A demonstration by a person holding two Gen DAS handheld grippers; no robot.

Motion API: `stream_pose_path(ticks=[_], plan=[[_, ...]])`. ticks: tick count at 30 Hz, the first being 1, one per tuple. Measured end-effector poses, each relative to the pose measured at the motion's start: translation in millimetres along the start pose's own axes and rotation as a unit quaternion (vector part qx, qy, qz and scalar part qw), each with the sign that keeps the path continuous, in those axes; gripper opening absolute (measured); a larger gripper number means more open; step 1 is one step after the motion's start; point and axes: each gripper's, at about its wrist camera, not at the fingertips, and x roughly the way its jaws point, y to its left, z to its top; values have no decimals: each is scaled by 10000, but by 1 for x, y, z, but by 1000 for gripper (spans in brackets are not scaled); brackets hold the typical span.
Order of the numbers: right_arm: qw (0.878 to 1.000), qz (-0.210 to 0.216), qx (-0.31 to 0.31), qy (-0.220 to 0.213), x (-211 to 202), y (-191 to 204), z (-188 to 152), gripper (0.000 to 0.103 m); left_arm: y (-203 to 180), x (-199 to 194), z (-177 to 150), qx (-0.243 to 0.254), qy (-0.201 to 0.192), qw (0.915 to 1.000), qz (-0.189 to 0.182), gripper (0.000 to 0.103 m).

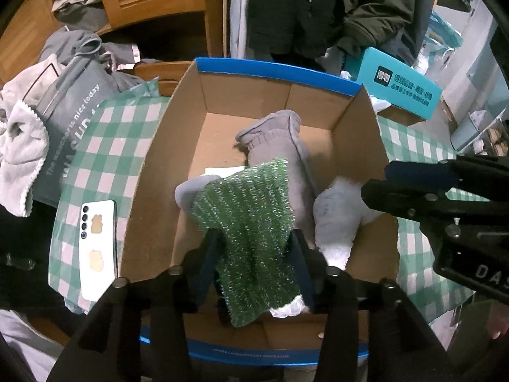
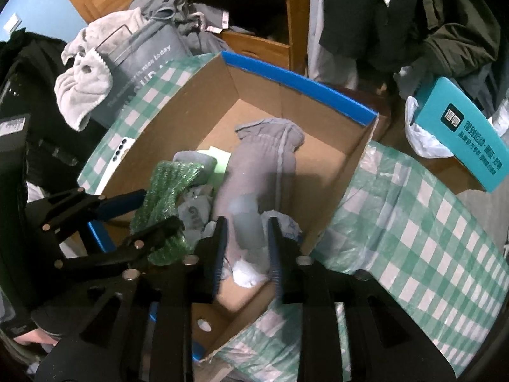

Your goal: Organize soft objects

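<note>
An open cardboard box (image 1: 165, 159) with a blue rim stands on a green checked cloth. My left gripper (image 1: 254, 248) is shut on a green sparkly cloth (image 1: 251, 222) and holds it over the box's near side. The cloth also shows in the right wrist view (image 2: 165, 197). A grey sock-like glove (image 1: 280, 146) lies inside the box, with a white soft bundle (image 1: 337, 222) beside it. My right gripper (image 2: 245, 235) hangs over the box, its fingers either side of the grey glove (image 2: 257, 178); whether it grips it is unclear.
A white phone (image 1: 97, 248) lies on the checked cloth (image 1: 101, 146) left of the box. A grey bag (image 1: 73, 108) and a pale towel (image 1: 22, 146) sit at far left. A teal box (image 1: 400, 86) stands at back right. Dark clothes hang behind.
</note>
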Motion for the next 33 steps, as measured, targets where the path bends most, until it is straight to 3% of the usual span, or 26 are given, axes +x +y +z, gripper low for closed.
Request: stream_pose_path(ticks=[3,10,16,22,27,33], plan=[[9999,-17,29,-110,-6,-3,1,47,-1,-3,1,14,-17,10000,-7,53],[9992,-98,235,-293,-23,-14,-1,55,-2,-15,3,5,-125,9999,9,64],[9977,-314,193,-575,-48,-14,-8,67,-9,-31,4,7,-302,9995,-88,66],[9953,-464,158,-831,-72,-17,-19,67,-17,-44,4,22,-447,9989,-169,71],[9927,-485,326,-1050,-91,-27,-30,68,-24,-59,4,70,-745,9971,102,76],[9901,-488,499,-1219,-108,-41,-42,68,-41,-74,0,193,-1007,9946,170,80]])
